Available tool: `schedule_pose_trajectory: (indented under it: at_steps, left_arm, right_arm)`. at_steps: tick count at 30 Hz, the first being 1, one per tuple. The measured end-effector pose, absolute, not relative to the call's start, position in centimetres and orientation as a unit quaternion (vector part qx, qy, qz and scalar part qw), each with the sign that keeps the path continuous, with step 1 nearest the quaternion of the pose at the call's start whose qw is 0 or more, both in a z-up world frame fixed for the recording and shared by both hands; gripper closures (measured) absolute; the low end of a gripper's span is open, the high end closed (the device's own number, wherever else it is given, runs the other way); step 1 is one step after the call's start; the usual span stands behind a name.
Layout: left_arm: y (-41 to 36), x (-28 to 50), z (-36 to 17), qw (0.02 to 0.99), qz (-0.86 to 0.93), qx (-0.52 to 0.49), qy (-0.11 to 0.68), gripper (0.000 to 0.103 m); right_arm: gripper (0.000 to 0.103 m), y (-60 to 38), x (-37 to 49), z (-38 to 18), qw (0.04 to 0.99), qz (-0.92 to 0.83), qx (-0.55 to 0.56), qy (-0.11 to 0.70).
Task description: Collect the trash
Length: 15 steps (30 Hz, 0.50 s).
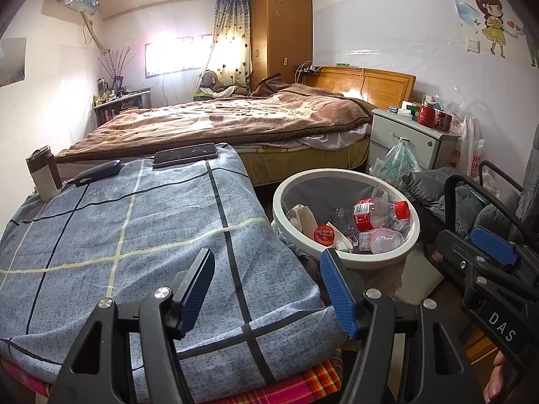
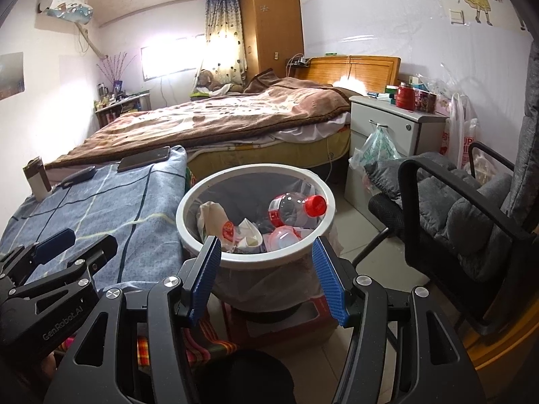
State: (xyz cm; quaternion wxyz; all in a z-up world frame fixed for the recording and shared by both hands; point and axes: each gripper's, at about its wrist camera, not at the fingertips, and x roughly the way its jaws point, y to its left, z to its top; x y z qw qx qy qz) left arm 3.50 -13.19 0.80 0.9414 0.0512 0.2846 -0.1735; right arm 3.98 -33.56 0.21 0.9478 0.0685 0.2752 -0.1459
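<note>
Here, your left gripper (image 1: 267,291) and right gripper (image 2: 266,279) stand parted and empty; checked tabletop (image 1: 134,235) left, chair (image 2: 471,222) right, trash bin (image 2: 256,259) just ahead.

Bin (image 2: 256,262) base hidden behind right gripper fingers (image 2: 205,279); bin bottom buried under bottle (image 2: 289,208) and wrappers. Small print on bottle label unreadable. Desk (image 1: 101,235) near edge cut off by left wrist picture's bottom. Chair (image 2: 471,222) cut off at right edge. Items on far shelf (image 1: 114,97) too small to tell. Window (image 1: 175,57) blown out, nothing discernible beyond. Hand (image 1: 495,383) only partly visible at lower right corner.
</note>
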Motion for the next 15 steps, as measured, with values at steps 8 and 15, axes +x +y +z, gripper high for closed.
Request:
schedule_pose_trajectory:
  at_steps: [8,15]
  left_arm:
    - [-13.1,3.53,0.87,0.942,-0.172,0.052,0.284,0.036]
    - [-13.18,3.55,0.84,0.942,-0.172,0.053,0.285,0.036]
  right_arm:
    - [0.045,-33.41,3.94,0.22,0.948,-0.145,0.069,0.276]
    - [0.045,-33.5,3.99,0.2,0.948,-0.143,0.071,0.276]
